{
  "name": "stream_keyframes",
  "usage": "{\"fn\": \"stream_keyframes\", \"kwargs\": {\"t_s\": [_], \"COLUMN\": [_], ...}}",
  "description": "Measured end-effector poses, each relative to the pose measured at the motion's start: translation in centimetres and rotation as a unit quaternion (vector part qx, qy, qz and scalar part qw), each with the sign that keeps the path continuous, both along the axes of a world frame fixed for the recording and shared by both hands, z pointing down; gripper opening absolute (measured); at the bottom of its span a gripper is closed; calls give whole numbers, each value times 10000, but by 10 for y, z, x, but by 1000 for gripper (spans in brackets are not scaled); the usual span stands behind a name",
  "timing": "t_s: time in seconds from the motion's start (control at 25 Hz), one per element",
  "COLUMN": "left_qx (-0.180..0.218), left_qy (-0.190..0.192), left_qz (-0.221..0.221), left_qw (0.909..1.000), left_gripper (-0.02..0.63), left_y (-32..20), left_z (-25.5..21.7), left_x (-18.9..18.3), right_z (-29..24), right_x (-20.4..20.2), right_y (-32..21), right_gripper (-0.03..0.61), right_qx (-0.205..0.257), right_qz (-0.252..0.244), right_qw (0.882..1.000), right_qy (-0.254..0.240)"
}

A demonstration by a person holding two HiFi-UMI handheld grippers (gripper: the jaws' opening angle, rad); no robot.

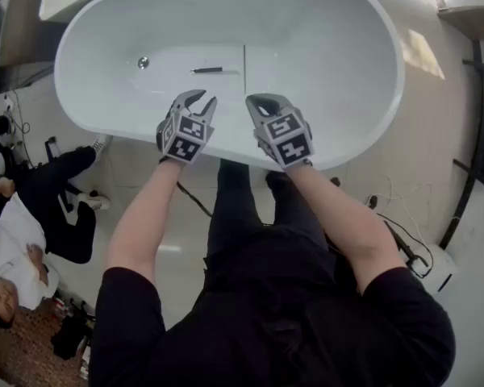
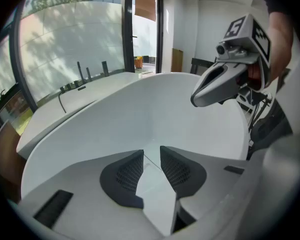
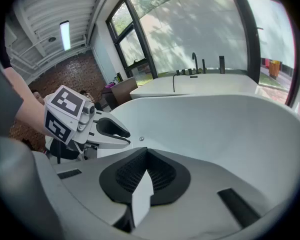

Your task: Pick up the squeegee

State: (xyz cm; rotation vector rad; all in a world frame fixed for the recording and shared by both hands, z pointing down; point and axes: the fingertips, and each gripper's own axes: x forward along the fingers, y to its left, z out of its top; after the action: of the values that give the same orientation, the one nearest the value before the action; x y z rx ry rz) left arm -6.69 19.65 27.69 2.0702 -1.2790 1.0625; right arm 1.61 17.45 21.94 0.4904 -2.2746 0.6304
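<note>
Squeegee (image 1: 210,70) lies flat on the bottom of the white bathtub (image 1: 81,107), approx. mid-tub. It has a thin dark handle pointing toward the drain (image 1: 143,62), w/ a pale thin bar crossing its other end. Nothing touches it.

Both tools hang over the near rim of the tub, side by side and near each other, tips aimed into the basin, well short of the squeegee.

Left tool (image 1: 200,97): jaws parted w/ a narrow gap, dark ribbed pads facing each other, only the white tub surface seen between them (so nothing gripped).

Right tool (image 1: 258,103): jaws pressed together, pads meeting at the tips, nothing caught between.

From the left gripper view the right tool shows at upper right, marker cube on top, held by a hand. From the right gripper view the left tool shows at left, jaws parted.

Dark taps (image 3: 196,61) stand on the white ledge beyond the tub's far end, in front of big windows.

Head view, lower left: another person (image 1: 20,248) sits on the pale floor (image 1: 169,216). Cables (image 1: 399,236) trail on the floor at right.
</note>
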Motion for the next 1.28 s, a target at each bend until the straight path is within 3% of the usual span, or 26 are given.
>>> {"fn": "stream_keyframes", "kwargs": {"t_s": [0.2, 0.52, 0.84, 1.28], "left_qx": [-253, -625, -706, -647], "left_qy": [-187, -517, -591, -755], "left_qz": [544, 1426, 1769, 1818], "left_qw": [9980, 9864, 9799, 9783], "left_gripper": [137, 143, 144, 147], "left_y": [-39, -69, -89, -100], "left_z": [69, 193, 285, 390], "left_x": [-23, -40, -39, -45], "right_z": [61, 171, 246, 332], "right_x": [-22, -46, -44, -53], "right_y": [-37, -62, -59, -65], "right_gripper": [6, 6, 6, 6], "right_qx": [-235, -712, -1081, -1281], "right_qz": [261, 626, 839, 854], "right_qw": [9993, 9951, 9893, 9856], "right_qy": [109, 291, 510, 701]}}
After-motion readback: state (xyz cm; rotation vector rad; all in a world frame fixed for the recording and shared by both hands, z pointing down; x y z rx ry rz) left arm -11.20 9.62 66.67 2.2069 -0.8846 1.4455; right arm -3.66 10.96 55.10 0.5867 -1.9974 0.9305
